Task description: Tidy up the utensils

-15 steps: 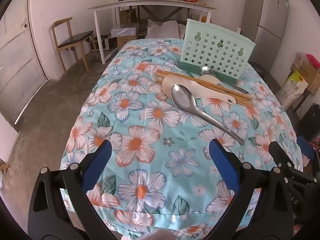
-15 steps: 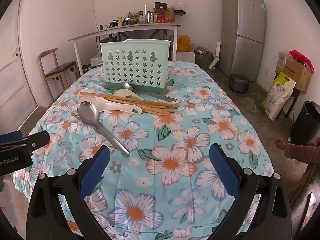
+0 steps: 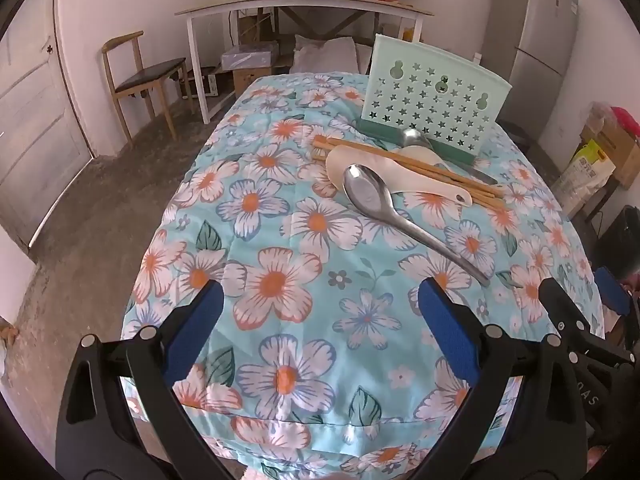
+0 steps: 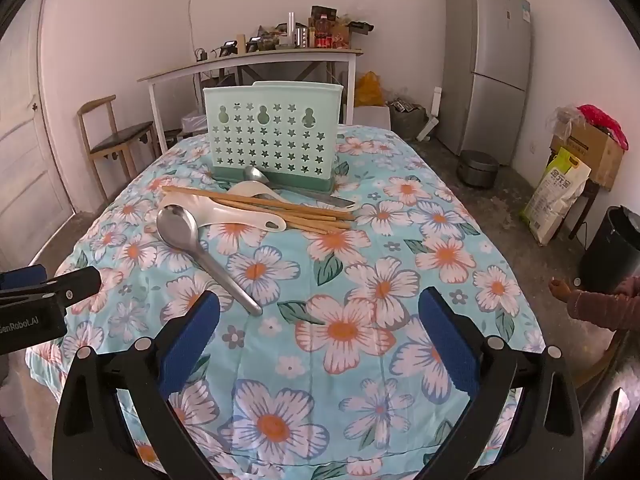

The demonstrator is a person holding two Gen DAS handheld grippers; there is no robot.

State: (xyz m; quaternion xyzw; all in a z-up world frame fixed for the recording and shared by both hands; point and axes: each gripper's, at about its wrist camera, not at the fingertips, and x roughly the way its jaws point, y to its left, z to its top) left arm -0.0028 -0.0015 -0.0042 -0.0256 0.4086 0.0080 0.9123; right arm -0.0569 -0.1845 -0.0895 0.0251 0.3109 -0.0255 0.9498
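Both grippers stand wide and empty above the near edge of the desk (image 4: 440,208): left gripper (image 3: 320,320), right gripper (image 4: 320,320). The utensils lie heaped toward the far edge, just before the perforated green holder (image 4: 274,136). The steel ladle (image 4: 200,248) overlaps the white rice paddle (image 4: 224,210), which crosses the chopsticks (image 4: 280,206); a second spoon (image 4: 256,176) lies beneath. Likely risks: lifting one piece drags or scatters its neighbours; thin chopsticks slip from the pads on soft cloth; a misaimed insertion tips the light holder.
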